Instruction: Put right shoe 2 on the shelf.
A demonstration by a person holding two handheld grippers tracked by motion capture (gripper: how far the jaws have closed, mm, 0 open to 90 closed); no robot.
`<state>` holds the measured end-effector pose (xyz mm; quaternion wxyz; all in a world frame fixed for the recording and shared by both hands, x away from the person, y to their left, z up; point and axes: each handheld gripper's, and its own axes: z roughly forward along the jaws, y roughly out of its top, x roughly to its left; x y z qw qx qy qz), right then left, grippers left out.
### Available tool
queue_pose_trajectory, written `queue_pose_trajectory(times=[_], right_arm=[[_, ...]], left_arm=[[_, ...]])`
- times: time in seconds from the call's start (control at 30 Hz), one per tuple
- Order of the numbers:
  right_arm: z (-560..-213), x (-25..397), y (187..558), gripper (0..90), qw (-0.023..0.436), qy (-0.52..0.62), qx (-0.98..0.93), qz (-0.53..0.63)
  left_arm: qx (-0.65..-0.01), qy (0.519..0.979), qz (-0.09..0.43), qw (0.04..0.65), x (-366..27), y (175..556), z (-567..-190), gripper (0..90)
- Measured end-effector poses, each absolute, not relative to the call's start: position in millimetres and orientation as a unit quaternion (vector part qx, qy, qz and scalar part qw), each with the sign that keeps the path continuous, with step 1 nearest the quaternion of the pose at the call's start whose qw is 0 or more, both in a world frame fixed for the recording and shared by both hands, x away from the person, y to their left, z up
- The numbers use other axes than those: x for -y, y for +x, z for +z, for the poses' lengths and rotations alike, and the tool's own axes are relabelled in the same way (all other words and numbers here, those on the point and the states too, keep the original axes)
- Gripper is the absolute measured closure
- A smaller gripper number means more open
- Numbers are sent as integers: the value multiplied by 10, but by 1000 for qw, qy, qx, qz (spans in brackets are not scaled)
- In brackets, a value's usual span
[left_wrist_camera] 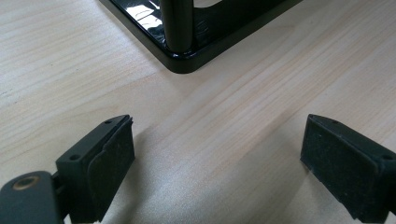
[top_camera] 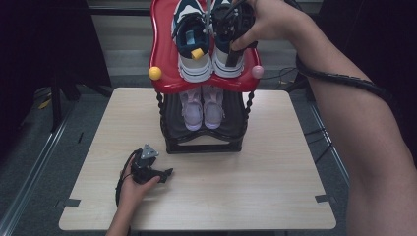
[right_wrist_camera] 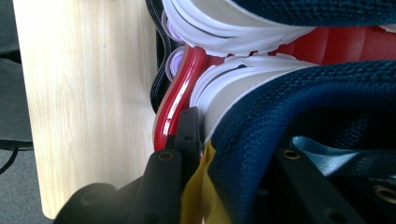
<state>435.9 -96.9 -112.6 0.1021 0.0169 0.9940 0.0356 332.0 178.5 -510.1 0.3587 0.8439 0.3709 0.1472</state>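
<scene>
L tool (top_camera: 166,173): resting on counter (top_camera: 255,162), jaws wide apart, holds nothing; near rack's black base (left_wrist_camera: 187,63).
Rack (top_camera: 164,59): red top shelf, mid-counter, far side.
L sneaker (top_camera: 193,46): on top shelf, beside its pair.
R tool (top_camera: 231,44): jaws clamped on R sneaker (top_camera: 227,64) heel collar, one jaw inside, one outside.

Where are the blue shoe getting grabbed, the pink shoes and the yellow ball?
blue shoe (top_camera: 229,51), high view, white heel.
pink shoes (top_camera: 202,112), high view, between the two toes.
yellow ball (top_camera: 155,73), high view, its middle.
</scene>
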Motion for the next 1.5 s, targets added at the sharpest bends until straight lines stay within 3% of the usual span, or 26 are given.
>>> queue_pose_trajectory(times=[0.5, 0.77, 1.5], right_arm=[[-1138, 1013, 4351, 718, 106, 26, -993, 41], [-1145, 1051, 4362, 618, 109, 45, -992, 54], [-943, 1155, 4291, 227, 91, 138, -982, 96]], left_arm=[[-371, 844, 147, 358, -1786, 3321, -5101, 91], [-371, 844, 147, 359, -1785, 3320, -5101, 91], [-371, 844, 147, 359, -1785, 3320, -5101, 91]])
